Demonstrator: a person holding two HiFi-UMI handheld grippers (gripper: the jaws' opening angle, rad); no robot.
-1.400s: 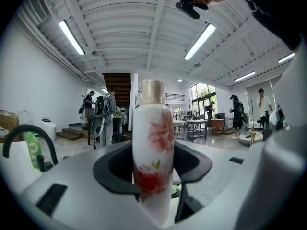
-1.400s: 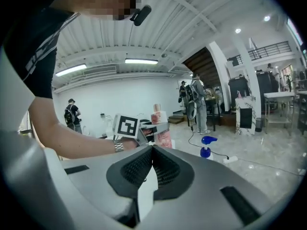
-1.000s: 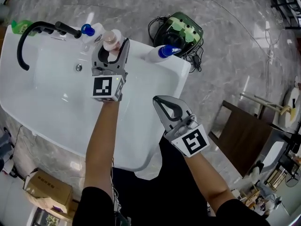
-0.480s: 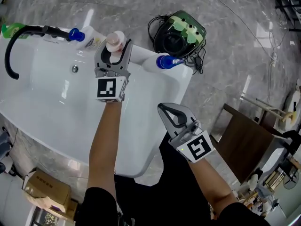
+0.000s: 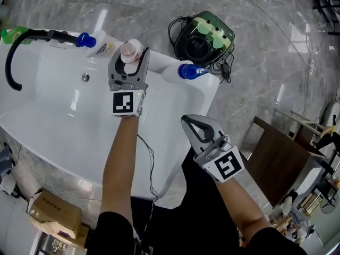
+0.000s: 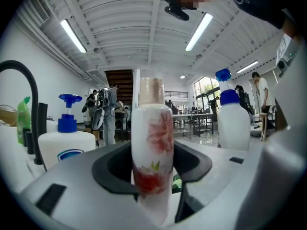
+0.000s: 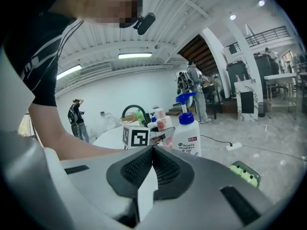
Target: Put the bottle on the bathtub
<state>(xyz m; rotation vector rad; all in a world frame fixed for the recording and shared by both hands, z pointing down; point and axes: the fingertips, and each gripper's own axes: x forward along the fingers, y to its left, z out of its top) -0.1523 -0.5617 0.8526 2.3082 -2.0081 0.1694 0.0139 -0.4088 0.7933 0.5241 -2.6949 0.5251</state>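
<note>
A white bottle (image 5: 129, 50) with a red flower print and a pink cap stands upright at the far rim of the white bathtub (image 5: 64, 116). My left gripper (image 5: 129, 56) is shut on it. In the left gripper view the bottle (image 6: 152, 147) fills the space between the jaws of the left gripper (image 6: 152, 178). Whether its base touches the rim is hidden. My right gripper (image 5: 197, 129) hangs off the tub's near right side, shut with nothing in it. In its own view the right gripper (image 7: 152, 152) shows its jaws pressed together.
Two white pump bottles with blue tops (image 5: 87, 40) (image 5: 183, 70) flank the held bottle on the rim. A black tap (image 5: 13, 57) and a green bottle (image 5: 9, 34) are at the left. On the floor are a green-black device with cables (image 5: 204, 36), a brown table (image 5: 276, 158) and a cardboard box (image 5: 53, 214).
The left gripper and bottle have stayed at the far rim, drifting slightly. The right gripper has dropped a little lower and to the right. A thin cable now shows under the left arm.
</note>
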